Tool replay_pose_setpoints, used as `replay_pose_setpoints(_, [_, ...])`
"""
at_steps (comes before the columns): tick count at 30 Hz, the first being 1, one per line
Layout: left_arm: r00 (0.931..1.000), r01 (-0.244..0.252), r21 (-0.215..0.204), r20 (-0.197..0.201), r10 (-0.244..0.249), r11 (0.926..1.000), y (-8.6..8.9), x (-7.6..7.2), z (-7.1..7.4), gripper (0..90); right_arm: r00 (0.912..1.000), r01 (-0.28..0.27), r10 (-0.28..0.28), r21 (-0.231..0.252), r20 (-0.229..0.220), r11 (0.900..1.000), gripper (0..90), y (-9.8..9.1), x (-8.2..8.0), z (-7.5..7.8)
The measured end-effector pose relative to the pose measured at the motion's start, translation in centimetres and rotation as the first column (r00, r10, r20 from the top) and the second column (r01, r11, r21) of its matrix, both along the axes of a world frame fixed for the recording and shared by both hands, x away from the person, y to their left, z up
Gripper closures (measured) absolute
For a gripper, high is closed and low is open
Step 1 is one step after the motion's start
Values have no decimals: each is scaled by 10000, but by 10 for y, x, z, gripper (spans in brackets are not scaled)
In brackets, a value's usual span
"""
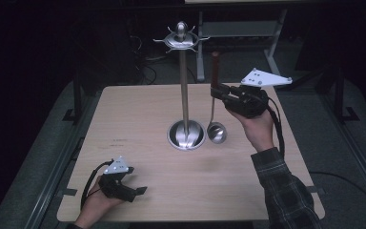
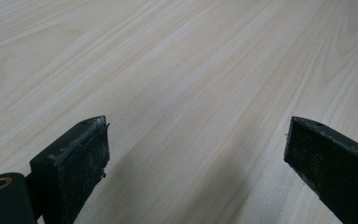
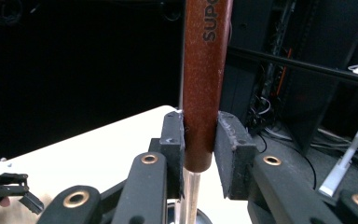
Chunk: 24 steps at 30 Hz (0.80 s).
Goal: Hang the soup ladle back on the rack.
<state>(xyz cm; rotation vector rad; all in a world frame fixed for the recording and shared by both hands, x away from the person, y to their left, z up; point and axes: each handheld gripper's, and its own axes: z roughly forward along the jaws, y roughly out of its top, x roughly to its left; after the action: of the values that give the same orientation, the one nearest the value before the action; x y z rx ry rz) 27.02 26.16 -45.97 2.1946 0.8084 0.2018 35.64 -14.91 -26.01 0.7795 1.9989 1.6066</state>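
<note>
Closest to me, at the near left corner, the left hand-held gripper point(image 1: 132, 190) rests low on the pale wooden surface point(image 1: 138, 109) in the person's left hand point(image 1: 95, 202), its grey plate on top. Its jaws stand wide apart with only bare wood grain between them in the left gripper view, so it is released and holding nothing point(image 2: 196, 154).

Over on the far right, the right hand-held gripper point(image 1: 216, 93) is raised above the surface in the person's right hand point(image 1: 256, 126), a plaid sleeve point(image 1: 286, 191) trailing back from the wrist. It is clenched on the reddish-brown handle of a ladle point(image 1: 215, 119); in the right gripper view the two pads press the handle point(image 3: 204, 70) from either side near its lower end, where the thin metal shaft begins. The ladle hangs upright, its shiny bowl point(image 1: 216, 132) down at the surface, though I cannot tell whether it touches.

Just left of that bowl stands a tall metal utensil stand point(image 1: 185, 86), its round base point(image 1: 186, 135) sitting mid-surface and its hooked crown point(image 1: 181, 37) at the top, clear of the ladle
</note>
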Motion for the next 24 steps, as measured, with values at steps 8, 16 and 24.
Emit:
replay_pose_setpoints(8, [10000,7,15,24,-7,10000,0,0,0,60,9995,-227,228,-27,210,9997,739,16,-2,12])
replay_pose_setpoints(16, [10000,14,18,37,-15,10000,1,0,0,60,9995,-181,183,-87,244,9998,739,27,1,18])
replay_pose_setpoints(24, [10000,32,19,62,-32,10000,1,0,0,60,9998,-114,115,-75,187,9999,739,33,7,21])
